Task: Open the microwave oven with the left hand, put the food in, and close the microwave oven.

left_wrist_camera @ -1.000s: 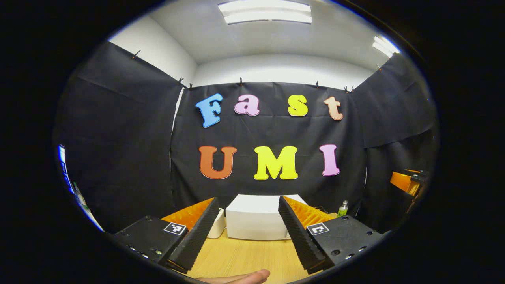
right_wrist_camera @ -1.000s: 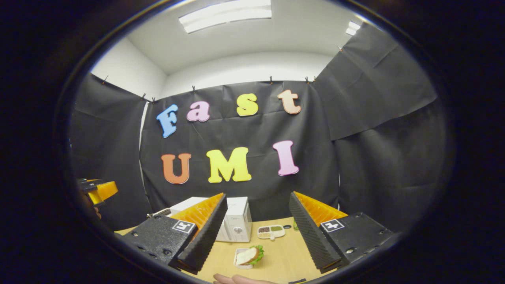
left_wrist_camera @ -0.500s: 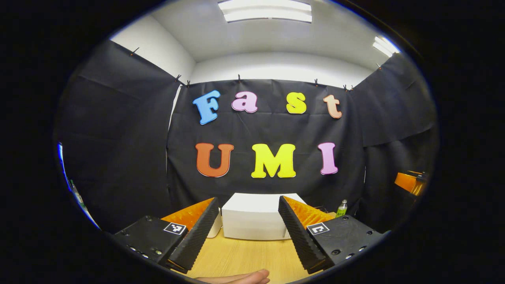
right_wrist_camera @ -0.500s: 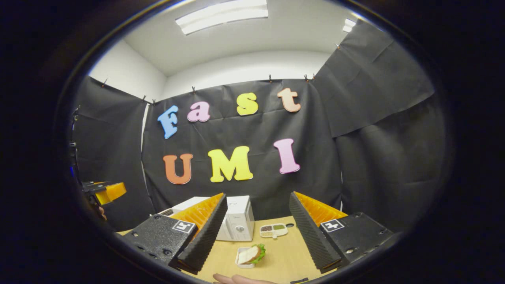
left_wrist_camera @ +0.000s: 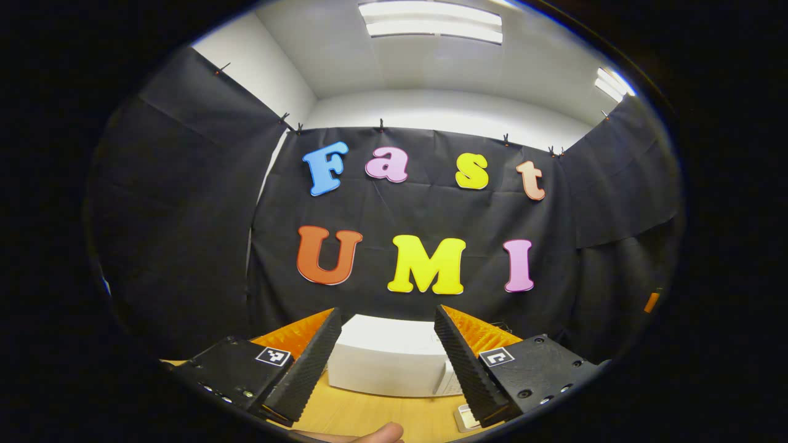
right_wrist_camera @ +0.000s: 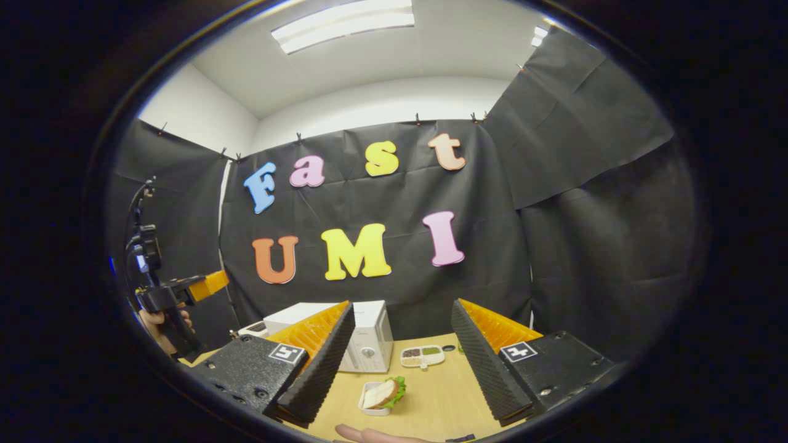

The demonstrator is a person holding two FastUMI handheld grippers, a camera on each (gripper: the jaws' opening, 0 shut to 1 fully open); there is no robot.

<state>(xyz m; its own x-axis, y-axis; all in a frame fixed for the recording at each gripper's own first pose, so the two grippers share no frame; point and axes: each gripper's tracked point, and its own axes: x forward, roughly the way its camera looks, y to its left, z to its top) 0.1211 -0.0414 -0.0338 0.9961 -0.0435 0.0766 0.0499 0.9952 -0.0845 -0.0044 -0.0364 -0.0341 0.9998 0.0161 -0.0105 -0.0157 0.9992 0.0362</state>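
Since a second ago the left gripper (left_wrist_camera: 385,369) has advanced toward the microwave oven (left_wrist_camera: 385,363), which now looms larger between its fingers; in the right gripper view it has come further into sight at far left.

- Table (right_wrist_camera: 443,394): wooden, under both tools.
- Microwave oven: white, door shut, straight ahead of left gripper.
- Left gripper: jaws wide, empty.
- Right gripper (right_wrist_camera: 400,363): jaws wide, empty.
- Sandwich (right_wrist_camera: 383,394): in small white tray, just ahead between right fingers.
- Compartment dish (right_wrist_camera: 422,355): beyond sandwich, beside oven.

Smooth white microwave (left_wrist_camera: 381,363) casing with a slight sheen, pale wood-grain counter (right_wrist_camera: 431,400), matt black creased cloth wall (right_wrist_camera: 585,246), ridged rough-looking pads on the right hand-held gripper (right_wrist_camera: 400,363), white plastic-looking tray (right_wrist_camera: 369,403)
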